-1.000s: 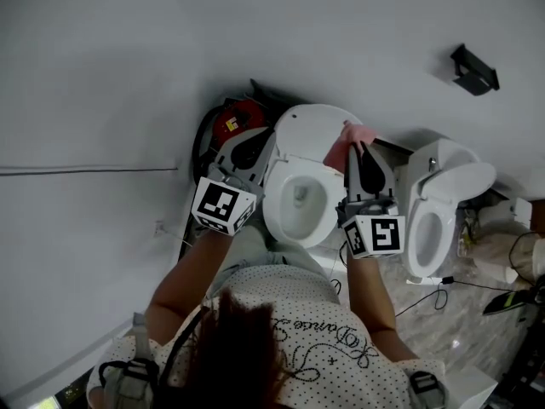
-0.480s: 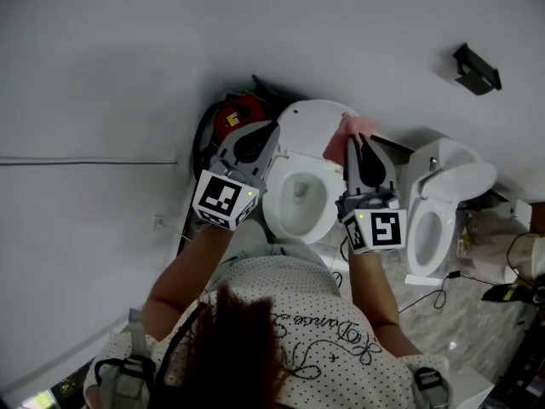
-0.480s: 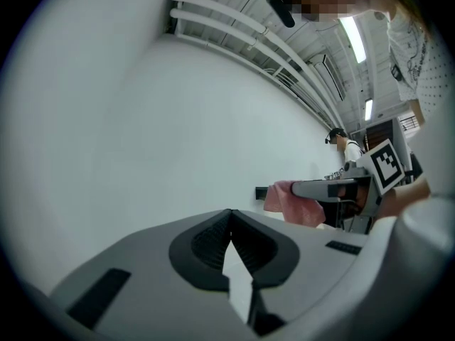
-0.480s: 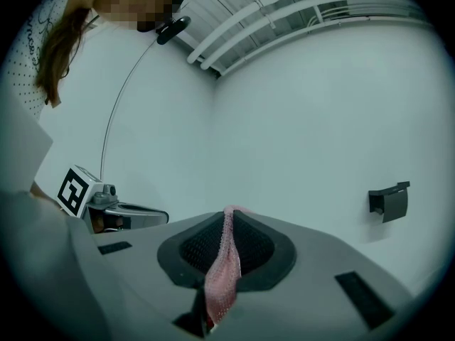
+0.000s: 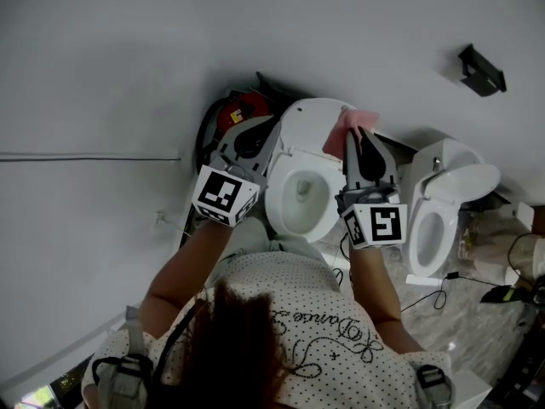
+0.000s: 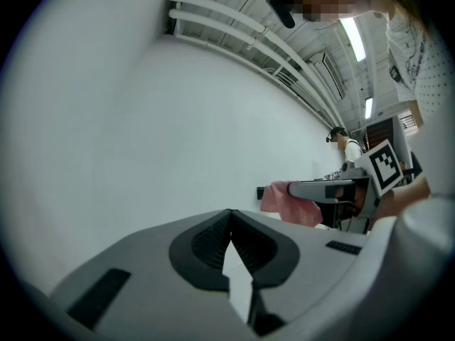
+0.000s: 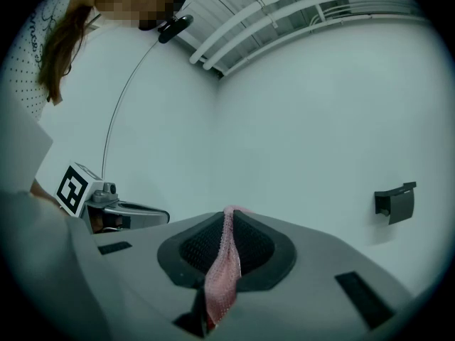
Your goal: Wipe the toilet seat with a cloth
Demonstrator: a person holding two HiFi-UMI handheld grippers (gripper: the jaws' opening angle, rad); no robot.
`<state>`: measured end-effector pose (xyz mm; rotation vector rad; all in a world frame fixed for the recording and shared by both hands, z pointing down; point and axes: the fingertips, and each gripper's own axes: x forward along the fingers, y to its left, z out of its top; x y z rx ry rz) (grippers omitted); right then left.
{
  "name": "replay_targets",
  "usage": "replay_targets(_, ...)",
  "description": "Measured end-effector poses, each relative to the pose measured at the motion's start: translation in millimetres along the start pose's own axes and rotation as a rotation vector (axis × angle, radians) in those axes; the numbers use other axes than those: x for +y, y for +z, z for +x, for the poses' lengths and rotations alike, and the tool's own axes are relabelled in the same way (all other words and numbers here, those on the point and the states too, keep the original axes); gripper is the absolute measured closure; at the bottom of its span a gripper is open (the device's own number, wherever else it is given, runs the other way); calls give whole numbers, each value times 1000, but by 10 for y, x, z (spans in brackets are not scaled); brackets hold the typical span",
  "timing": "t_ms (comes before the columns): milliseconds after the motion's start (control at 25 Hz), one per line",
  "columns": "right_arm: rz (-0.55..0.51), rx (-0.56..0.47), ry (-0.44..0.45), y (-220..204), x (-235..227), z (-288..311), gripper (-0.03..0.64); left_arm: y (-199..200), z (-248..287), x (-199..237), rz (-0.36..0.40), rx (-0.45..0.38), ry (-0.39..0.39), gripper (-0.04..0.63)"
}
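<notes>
The pale wall (image 5: 255,41) fills most of your head view, and against its foot stands the white ceramic toilet (image 5: 311,119) with its lid raised, a second white toilet (image 5: 443,216) just beside it on your right. The first toilet's oval white seat (image 5: 300,235) is down around the bowl, with its long axis running from the hinge at the wall towards you. You hold a gripper on each flank of it. Your left gripper (image 5: 272,126) hangs at the seat's left edge; its own view shows the fingers (image 6: 213,244) clenched together with nothing between them. Your right gripper (image 5: 356,135) hangs at the seat's right edge, near the hinge end, and its fingers (image 7: 252,251) are grasping the pink knitted cloth (image 7: 222,268), which runs as a thin strip down the seam between them. In the head view the cloth's free part (image 5: 345,129) bunches beyond the fingertips, over the back right corner of the seat and against the raised lid; whether it is touching the seat cannot be told from here. The right hand is clearly the one to work with. From the cloth, the unwiped ring lies towards you and to the left, so I would judge that the wipe wants the cloth pressed down and drawn along the right edge towards the front.
</notes>
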<state>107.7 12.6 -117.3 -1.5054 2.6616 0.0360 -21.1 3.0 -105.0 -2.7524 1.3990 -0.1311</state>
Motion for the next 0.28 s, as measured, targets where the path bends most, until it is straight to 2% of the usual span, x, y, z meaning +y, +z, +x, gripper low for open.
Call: replay_targets(280,0,-4,2,-2,12,10,575,-7,-22,11,-2,-1,4,592)
